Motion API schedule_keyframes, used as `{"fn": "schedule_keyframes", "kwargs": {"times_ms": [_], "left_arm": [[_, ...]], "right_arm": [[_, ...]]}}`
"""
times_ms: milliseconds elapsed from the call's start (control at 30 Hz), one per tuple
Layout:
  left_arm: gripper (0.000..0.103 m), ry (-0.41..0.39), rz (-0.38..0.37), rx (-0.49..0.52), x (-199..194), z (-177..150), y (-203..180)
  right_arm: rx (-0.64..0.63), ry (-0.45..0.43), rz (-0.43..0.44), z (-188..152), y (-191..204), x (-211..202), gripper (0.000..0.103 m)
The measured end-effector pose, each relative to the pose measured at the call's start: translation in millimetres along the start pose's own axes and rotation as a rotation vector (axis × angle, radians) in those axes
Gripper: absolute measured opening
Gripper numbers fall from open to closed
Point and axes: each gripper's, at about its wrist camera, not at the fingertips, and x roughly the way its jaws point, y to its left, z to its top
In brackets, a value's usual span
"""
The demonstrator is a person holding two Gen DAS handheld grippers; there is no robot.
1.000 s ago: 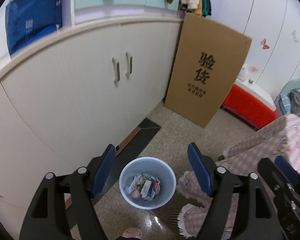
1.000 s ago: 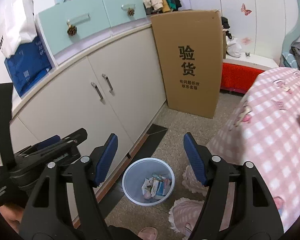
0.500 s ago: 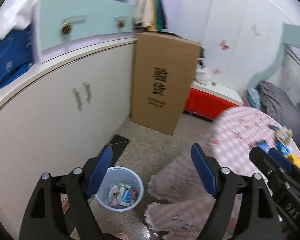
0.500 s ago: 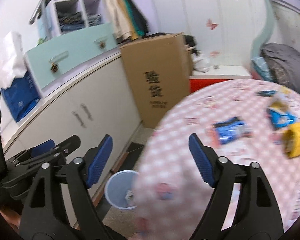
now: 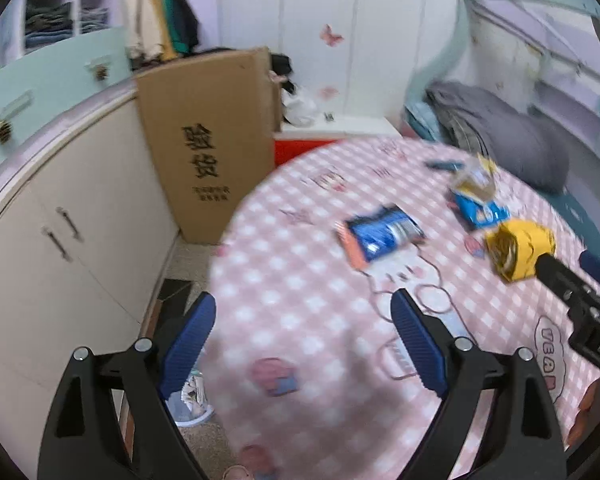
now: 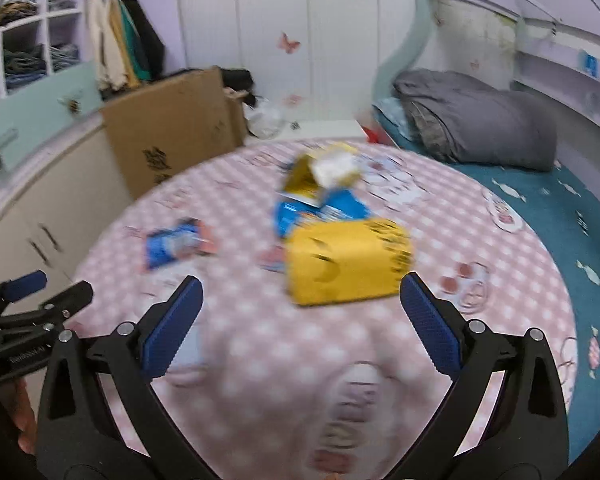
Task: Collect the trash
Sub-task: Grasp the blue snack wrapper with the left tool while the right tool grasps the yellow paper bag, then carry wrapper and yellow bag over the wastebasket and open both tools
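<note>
Trash lies on a round table with a pink checked cloth (image 5: pixel 300 300): a blue wrapper (image 5: pixel 384 236), a yellow bag (image 5: pixel 520 248) and a blue-and-yellow pile (image 5: pixel 476 196). In the right wrist view the yellow bag (image 6: pixel 348 266) lies just ahead of my open, empty right gripper (image 6: pixel 300 328), with the blue wrapper (image 6: pixel 176 244) to the left and the pile (image 6: pixel 320 188) behind. My left gripper (image 5: pixel 304 344) is open and empty over the table's left part. The bin (image 5: pixel 190 400) stands on the floor below it, mostly hidden.
White cabinets (image 5: pixel 80 240) run along the left. A tall cardboard box (image 5: pixel 208 140) leans against them. A bed with a grey quilt (image 6: pixel 480 120) and teal sheet lies right of the table. The left gripper shows at the left edge of the right wrist view (image 6: pixel 24 312).
Both grippers have swung up and right from over the floor bin to over the table. The trash on the cloth has come into view. Both stay open.
</note>
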Motion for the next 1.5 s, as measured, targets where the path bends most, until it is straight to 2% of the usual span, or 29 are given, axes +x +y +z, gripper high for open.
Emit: {"fn": "schedule_keyframes", "kwargs": {"times_ms": [200,300,400,467,700,733,833,867,900,1167,1267,1300,1500], "left_arm": [[0.087,0.026,-0.010,0.083,31.4,8.1,-31.5],[0.087,0.024,-0.009,0.140,42.8,15.7,-44.4],[0.087,0.004,0.020,0.207,51.2,23.5,-55.4],[0.087,0.020,0.023,0.239,60.8,28.4,-61.7],[0.086,0.076,-0.006,0.291,88.7,40.6,-73.7],[0.082,0.097,-0.023,0.298,93.2,41.2,-75.3],[0.059,0.098,-0.067,0.290,96.7,43.3,-76.0],[0.048,0.114,-0.105,0.282,97.6,44.4,-76.4],[0.044,0.121,-0.119,0.275,98.4,44.6,-76.0],[0.035,0.097,-0.103,0.273,87.2,31.1,-71.7],[0.032,0.089,-0.115,0.222,76.1,29.6,-54.3],[0.020,0.087,-0.126,0.207,72.2,29.1,-48.8],[0.018,0.047,-0.127,0.108,42.3,22.5,0.4]], "right_arm": [[0.018,0.055,-0.003,1.9,-28.1,24.4,0.097],[0.000,0.081,0.024,4.9,-26.7,34.9,0.097],[-0.040,0.097,0.004,8.0,-20.8,46.1,0.097],[-0.053,0.103,-0.035,11.5,-20.7,53.1,0.097],[-0.025,0.155,-0.010,24.3,-30.8,78.4,0.097],[-0.015,0.167,0.003,24.4,-32.4,81.0,0.097],[0.017,0.177,0.022,23.4,-36.1,82.8,0.095],[0.020,0.173,0.025,24.5,-36.2,83.0,0.092],[0.024,0.167,0.028,24.5,-36.4,82.0,0.085],[0.038,0.116,0.039,23.1,-26.2,58.8,0.085],[0.027,0.096,0.061,24.9,-9.3,44.5,0.085],[0.024,0.088,0.067,26.0,-3.9,41.3,0.085],[-0.030,0.050,0.138,35.8,51.6,18.3,0.085]]}}
